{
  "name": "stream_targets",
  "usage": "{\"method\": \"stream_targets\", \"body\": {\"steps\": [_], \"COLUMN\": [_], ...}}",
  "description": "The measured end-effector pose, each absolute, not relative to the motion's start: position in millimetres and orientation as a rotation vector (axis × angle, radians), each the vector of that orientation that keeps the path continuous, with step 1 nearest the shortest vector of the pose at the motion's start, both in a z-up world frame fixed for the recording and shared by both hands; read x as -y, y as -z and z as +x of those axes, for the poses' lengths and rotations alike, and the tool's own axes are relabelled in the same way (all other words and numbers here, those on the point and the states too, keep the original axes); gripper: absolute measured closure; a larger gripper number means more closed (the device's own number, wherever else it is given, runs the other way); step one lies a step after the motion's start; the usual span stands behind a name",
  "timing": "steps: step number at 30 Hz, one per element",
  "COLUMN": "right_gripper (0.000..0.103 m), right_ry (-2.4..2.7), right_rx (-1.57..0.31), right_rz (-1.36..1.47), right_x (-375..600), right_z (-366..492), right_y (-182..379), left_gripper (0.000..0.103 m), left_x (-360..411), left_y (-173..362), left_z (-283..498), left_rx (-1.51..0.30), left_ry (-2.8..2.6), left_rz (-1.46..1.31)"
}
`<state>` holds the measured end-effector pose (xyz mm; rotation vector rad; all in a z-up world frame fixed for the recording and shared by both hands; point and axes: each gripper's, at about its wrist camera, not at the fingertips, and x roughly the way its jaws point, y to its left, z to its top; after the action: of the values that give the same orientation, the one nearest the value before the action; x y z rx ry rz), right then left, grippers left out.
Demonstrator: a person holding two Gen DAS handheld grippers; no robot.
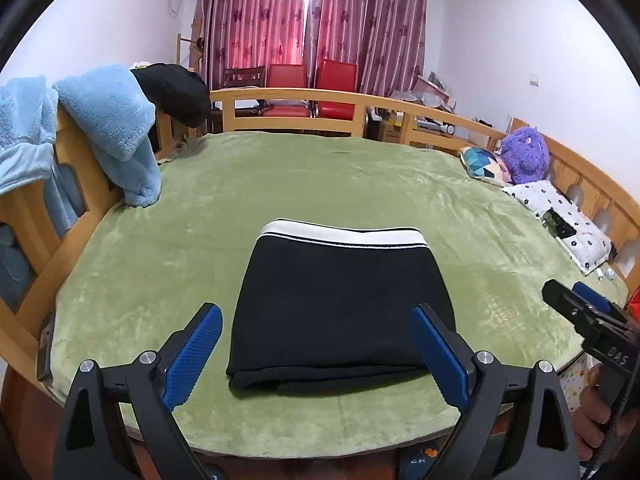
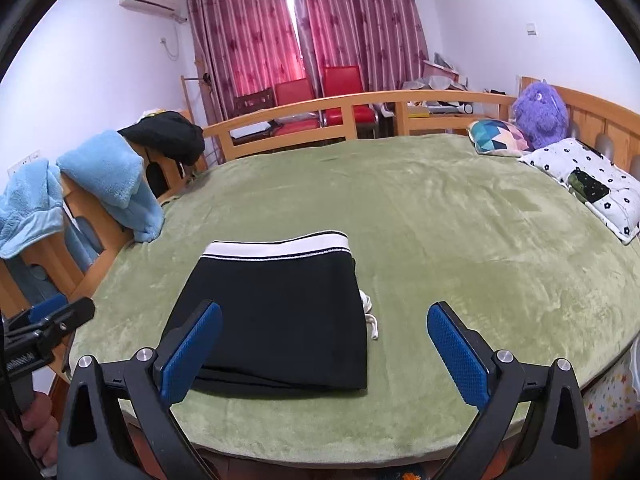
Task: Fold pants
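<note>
The black pants (image 1: 340, 304) lie folded into a compact rectangle on the green blanket (image 1: 320, 168), white waistband at the far edge. My left gripper (image 1: 316, 316) hovers open above the near edge, its blue pads on either side of the bundle and clear of it. In the right wrist view the pants (image 2: 280, 312) sit left of centre, with a white drawstring (image 2: 370, 320) poking out on their right side. My right gripper (image 2: 325, 312) is open and holds nothing; its left finger overlaps the bundle's near left corner in the picture. Each gripper shows at the edge of the other's view.
A blue fleece (image 1: 108, 120) and a black garment (image 1: 176, 88) hang over the wooden bed rail at left. A purple plush toy (image 1: 524, 152) and pillows (image 1: 560, 220) lie at the right edge. Red chairs (image 1: 312, 80) stand behind the far rail.
</note>
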<state>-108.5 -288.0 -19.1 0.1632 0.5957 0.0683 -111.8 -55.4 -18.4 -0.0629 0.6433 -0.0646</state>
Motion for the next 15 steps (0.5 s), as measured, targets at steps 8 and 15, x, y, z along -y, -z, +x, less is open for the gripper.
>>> {"method": "stream_targets", "body": {"steps": [8,15], "right_gripper": [0.001,0.001], "right_ry": [-0.050,-0.046], "right_rx": [-0.597,-0.601], "right_rz": [0.155,0.150], "right_x": [286.3,287.6], "right_z": [-111.6,-112.2], "right_y": [19.4,20.2], "left_gripper": [0.008,0.008], "left_x": [51.8,54.4], "left_y": [14.8,9.9], "left_z": [-112.4,-119.4], "left_rx": [-0.639,-0.624], "left_ry": [0.080,0.062], "left_rz": [-0.081,-0.071]}}
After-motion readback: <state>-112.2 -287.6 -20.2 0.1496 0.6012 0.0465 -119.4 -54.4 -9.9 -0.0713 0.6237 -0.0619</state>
